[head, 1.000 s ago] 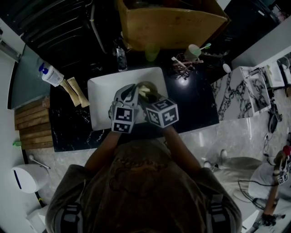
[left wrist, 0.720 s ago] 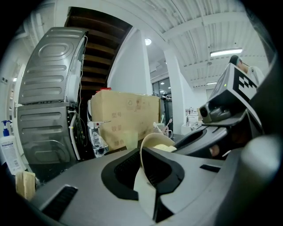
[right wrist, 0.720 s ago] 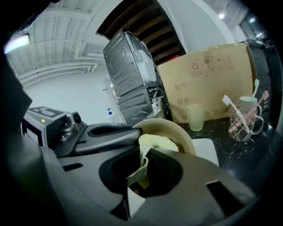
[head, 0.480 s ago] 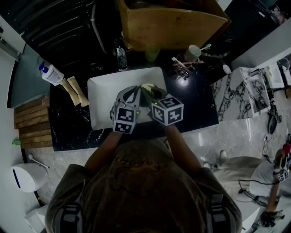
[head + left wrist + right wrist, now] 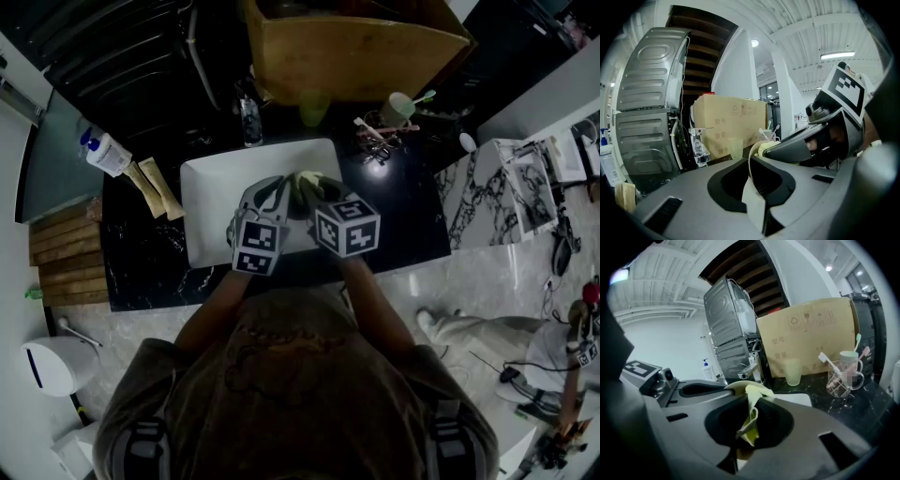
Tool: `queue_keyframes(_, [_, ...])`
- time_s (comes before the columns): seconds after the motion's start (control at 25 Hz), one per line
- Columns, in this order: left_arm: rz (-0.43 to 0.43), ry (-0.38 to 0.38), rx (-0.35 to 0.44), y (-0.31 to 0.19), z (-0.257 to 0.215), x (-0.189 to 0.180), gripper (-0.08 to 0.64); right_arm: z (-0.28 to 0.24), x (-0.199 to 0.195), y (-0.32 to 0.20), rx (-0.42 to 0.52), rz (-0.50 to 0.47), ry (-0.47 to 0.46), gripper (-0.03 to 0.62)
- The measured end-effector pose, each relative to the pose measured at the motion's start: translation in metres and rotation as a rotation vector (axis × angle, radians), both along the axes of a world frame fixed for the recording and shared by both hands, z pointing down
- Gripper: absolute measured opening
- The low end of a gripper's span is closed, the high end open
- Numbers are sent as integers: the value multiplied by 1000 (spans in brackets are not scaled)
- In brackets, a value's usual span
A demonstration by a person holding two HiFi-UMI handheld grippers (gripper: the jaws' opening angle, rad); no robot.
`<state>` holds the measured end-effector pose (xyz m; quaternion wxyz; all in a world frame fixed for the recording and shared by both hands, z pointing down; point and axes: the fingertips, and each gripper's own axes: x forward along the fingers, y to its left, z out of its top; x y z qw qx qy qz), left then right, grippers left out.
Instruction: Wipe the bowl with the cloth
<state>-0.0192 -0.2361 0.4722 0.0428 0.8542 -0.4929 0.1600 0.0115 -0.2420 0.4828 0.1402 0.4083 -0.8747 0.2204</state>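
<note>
While the left gripper (image 5: 751, 171) clamps the rim of the pale bowl (image 5: 753, 203), holding it on edge above the white sink (image 5: 202, 197), the right gripper (image 5: 749, 425) is clenched on a yellow-green cloth (image 5: 753, 397) that lies against the bowl's rim. On the black desk (image 5: 403, 206) behind, a clear cup (image 5: 843, 376) holds toothbrushes, near a green tumbler (image 5: 792, 372).

The cloth (image 5: 751, 420) is pale yellow-green, the bowl (image 5: 753, 204) creamy white. The sink (image 5: 211, 187) is white too, with black veined counter (image 5: 150, 258) around it.
</note>
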Motion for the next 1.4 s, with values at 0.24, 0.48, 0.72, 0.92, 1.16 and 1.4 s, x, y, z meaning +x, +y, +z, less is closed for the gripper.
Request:
queue_keyframes(0.24, [-12, -12, 13, -2, -2, -3, 29, 11, 2, 4, -23, -22, 84, 23])
queue_keyframes(0.48, [-21, -15, 9, -2, 0, -7, 29, 24, 0, 16, -77, -61, 92, 23])
queue_keyframes(0.72, [-27, -19, 6, -3, 1, -10, 29, 31, -8, 28, -104, -111, 93, 23])
queue_keyframes(0.92, [-31, -17, 2, -4, 3, -11, 29, 34, -17, 33, -113, -143, 90, 23])
queue_keyframes(1.16, [-35, -15, 4, -4, 1, -12, 31, 34, -31, 36, -109, -179, 91, 23])
queue_keyframes(1.4, [-12, -19, 14, 1, -2, -4, 31, 28, -36, 31, -98, -173, 54, 23])
